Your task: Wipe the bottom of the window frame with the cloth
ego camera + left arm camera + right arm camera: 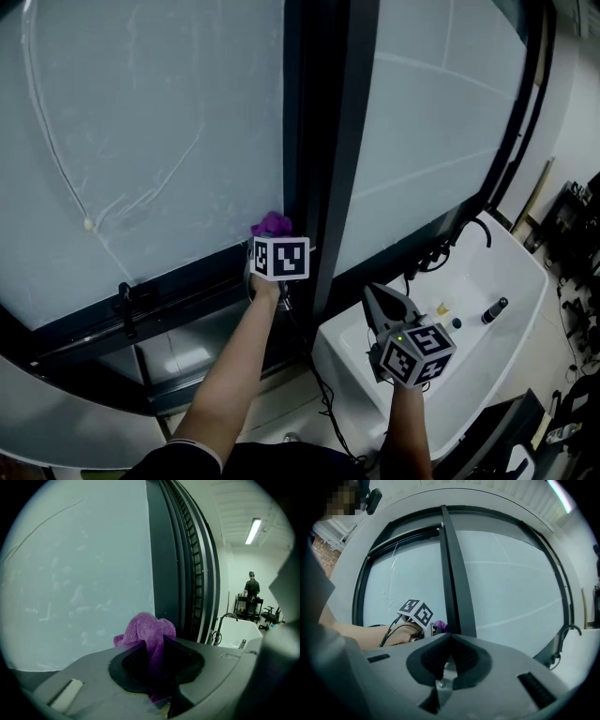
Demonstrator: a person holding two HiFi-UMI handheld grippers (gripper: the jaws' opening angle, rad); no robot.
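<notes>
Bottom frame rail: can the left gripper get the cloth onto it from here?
Probably yes. The left gripper, shut on the purple cloth, hangs just above the bottom rail beside the central upright, with nothing between them. The small handle farther left on the rail may interrupt a sweep.

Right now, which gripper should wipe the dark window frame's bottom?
Left. The left gripper is shut on the purple terry cloth beside the dark window frame; the right gripper is shut, empty, above the white sink.

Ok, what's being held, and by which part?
The left hand-held gripper pinches the purple cloth by its bunched middle, folds poking past the jaws; the right hand-held gripper is shut, empty.
</notes>
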